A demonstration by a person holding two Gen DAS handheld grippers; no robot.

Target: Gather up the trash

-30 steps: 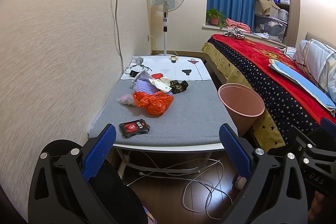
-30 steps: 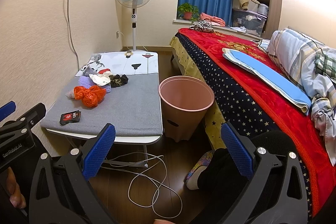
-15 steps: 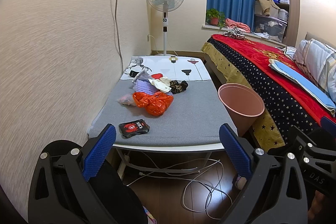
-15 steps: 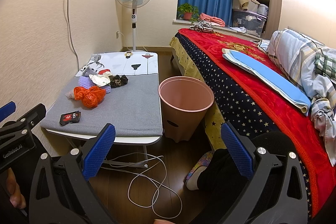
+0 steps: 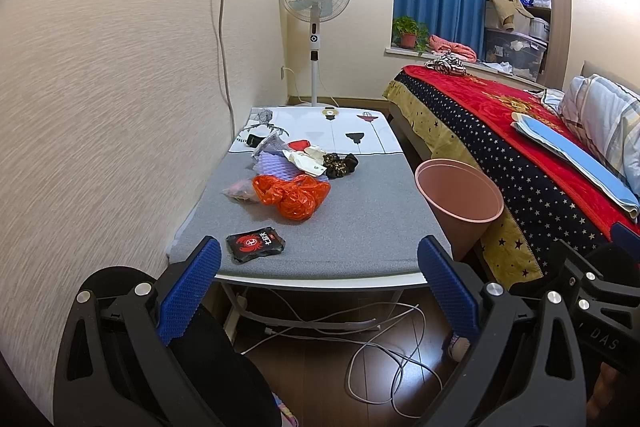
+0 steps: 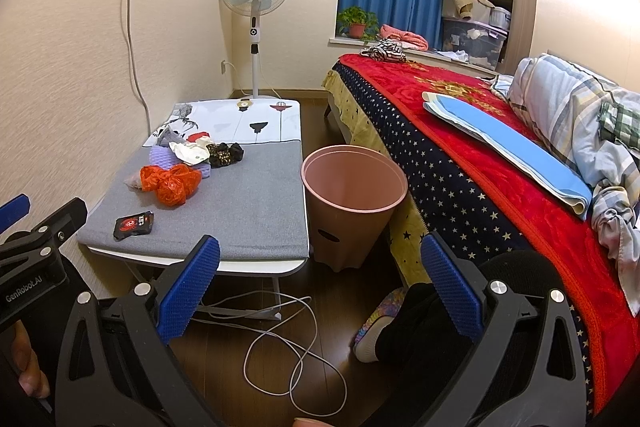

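The trash lies scattered on the low grey-topped table (image 5: 360, 227) against the wall. Nearest the table's front edge is a flat black packet (image 5: 255, 243) with a red crab emblem, lying alone. Behind it sits a crumpled orange plastic bag (image 5: 294, 194), knotted and glossy, with a small pinkish clear wrapper (image 5: 240, 191) touching its wall side. Farther back on the table is a loose heap: a lilac foam net (image 5: 272, 165), a torn white wrapper (image 5: 306, 163), a scrap of red (image 5: 298, 145), and a dark black-and-gold crumple (image 5: 340, 165) on the heap's bed side.

A pink bin (image 6: 354, 195) stands on the floor just beside the table, between it and the bed (image 6: 500, 163); its inside shows only bare pink wall.

The left gripper (image 5: 318, 279) hangs short of the table's front edge, its blue-padded fingers spread wide with nothing between them. The right gripper (image 6: 320, 277) is likewise spread wide and holds nothing, aimed at the floor gap by the bin.

The heap's pieces overlap, so what each one is stays hard to tell, and print on the white wrapper is too small to read. From the left wrist view the bin's base is cut off by the table edge. A white cable (image 6: 288, 351) loops on the floor under the table, its ends out of sight
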